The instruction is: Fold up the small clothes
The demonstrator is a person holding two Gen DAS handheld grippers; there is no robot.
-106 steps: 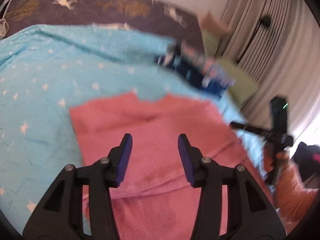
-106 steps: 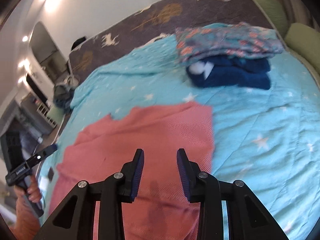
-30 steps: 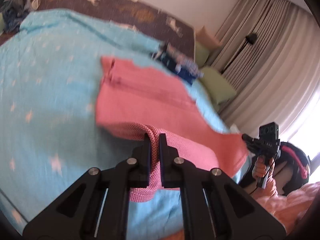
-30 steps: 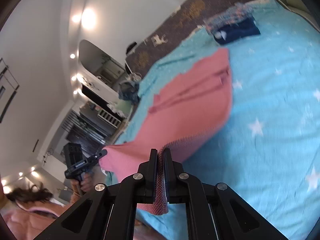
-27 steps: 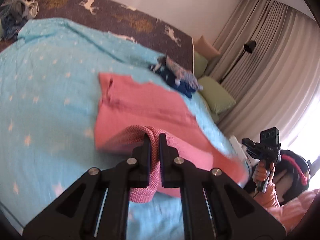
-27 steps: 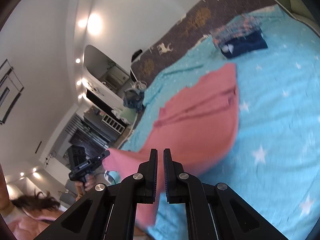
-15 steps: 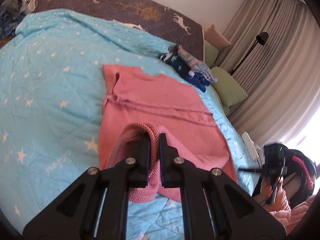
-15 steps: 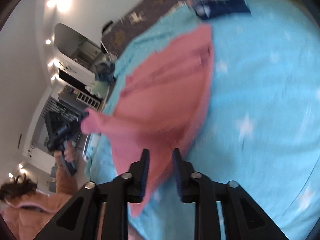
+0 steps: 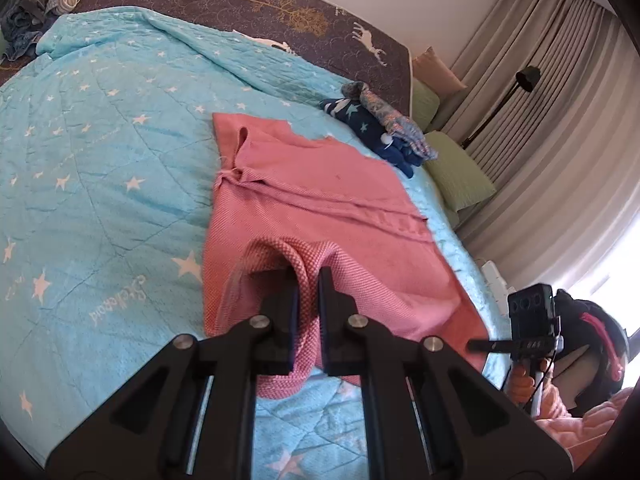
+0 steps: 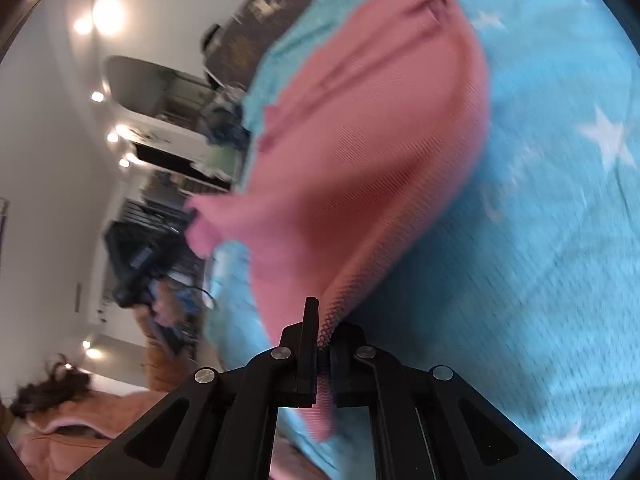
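A pink knitted garment (image 9: pixel 320 200) lies spread on the turquoise star bedspread (image 9: pixel 100 168), its far part flat and its near edge lifted. My left gripper (image 9: pixel 307 280) is shut on a bunched corner of that near edge. In the right wrist view the same pink garment (image 10: pixel 360 140) stretches away from my right gripper (image 10: pixel 324 332), which is shut on its other near corner and holds it off the bedspread (image 10: pixel 540 240). The right wrist view is blurred.
A stack of folded clothes (image 9: pixel 380 128), navy with stars and floral, sits at the far right of the bed. Green pillows (image 9: pixel 456 172), curtains and a floor lamp (image 9: pixel 524 76) stand beyond. A dark deer-print headboard (image 9: pixel 260 4) runs along the back.
Both grippers closed on the near corners and lifted them. Over the last second the left has lowered toward the bed. The right opened slightly half a second ago and is shut on the fabric again.
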